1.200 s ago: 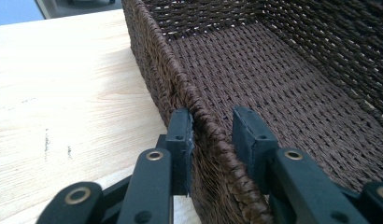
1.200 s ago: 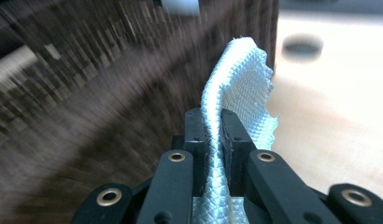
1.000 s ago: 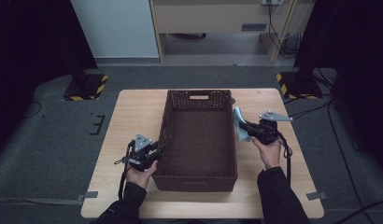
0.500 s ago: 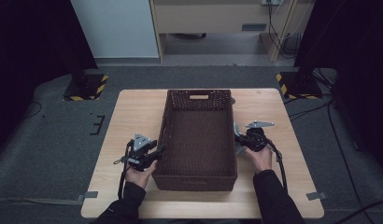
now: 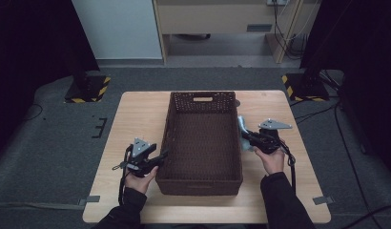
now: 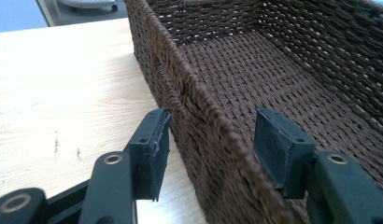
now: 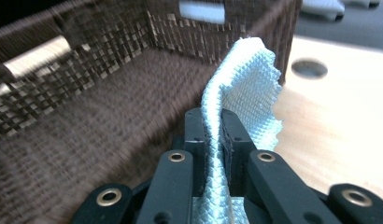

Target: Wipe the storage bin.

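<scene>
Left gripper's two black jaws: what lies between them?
The left gripper straddles the left wall of the dark brown woven basket; its jaws have just been opening, pads apart from the weave, seen in the left gripper view.

The left gripper (image 6: 208, 140) has just been opening astride the basket (image 5: 203, 143) wall (pads clear of it).

You see light wood surface (image 5: 141, 119), round hole (image 7: 309, 68) in it; hazard-striped stand bases (image 5: 86, 89) on grey carpet (image 5: 50, 143); pale cabinet (image 5: 217, 16) behind.

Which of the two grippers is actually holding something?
The right gripper: its jaws pinch a pale blue cloth. The left gripper stands open astride the basket wall, its jaws having just opened.
</scene>
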